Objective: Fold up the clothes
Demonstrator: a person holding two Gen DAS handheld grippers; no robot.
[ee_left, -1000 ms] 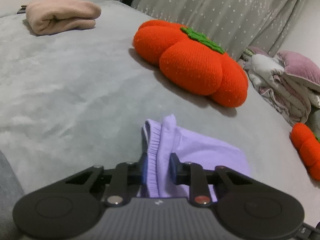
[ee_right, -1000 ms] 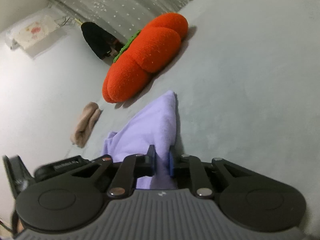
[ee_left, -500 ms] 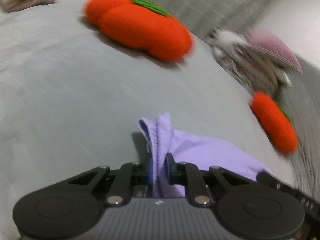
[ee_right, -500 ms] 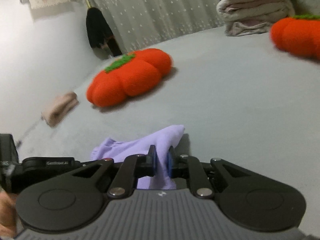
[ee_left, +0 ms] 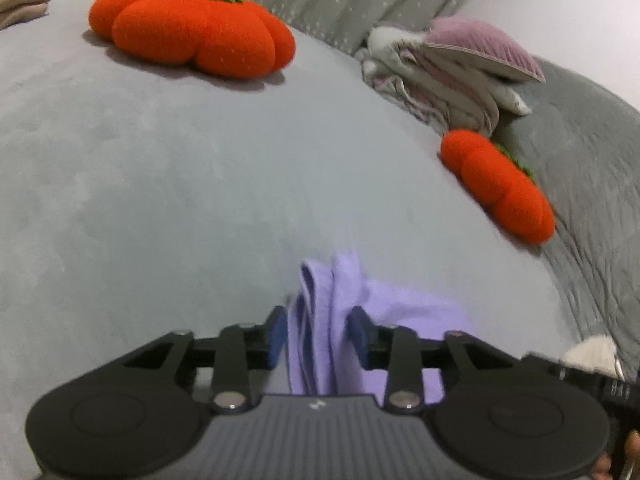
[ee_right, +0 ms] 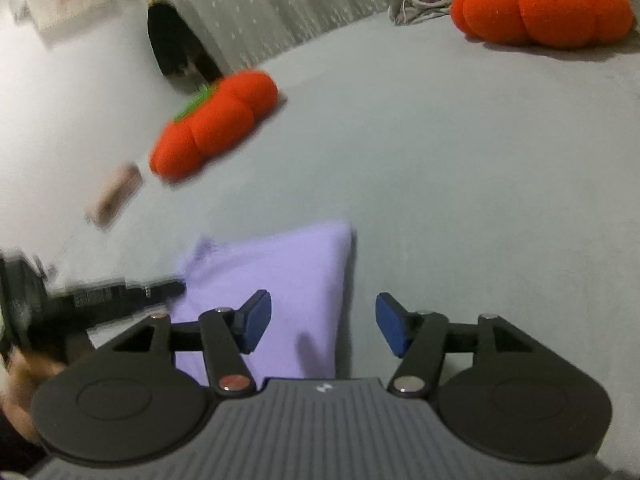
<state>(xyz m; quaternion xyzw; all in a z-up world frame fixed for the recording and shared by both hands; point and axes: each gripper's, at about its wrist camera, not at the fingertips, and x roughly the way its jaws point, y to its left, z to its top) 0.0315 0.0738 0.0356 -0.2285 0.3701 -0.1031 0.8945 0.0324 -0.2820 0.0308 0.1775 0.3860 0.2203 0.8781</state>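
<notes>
The lilac garment lies on the grey bedspread. My left gripper and right gripper have just been opening: jaws apart, cloth between them but unpressed. Procedure, as I judge it: withdraw both straight back without dragging the fold.

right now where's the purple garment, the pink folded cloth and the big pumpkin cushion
purple garment [ee_right: 280, 276]: right wrist view, flat middle panel
pink folded cloth [ee_left: 24, 0]: left wrist view, rounded end
big pumpkin cushion [ee_left: 192, 28]: left wrist view, orange top lobes
</notes>
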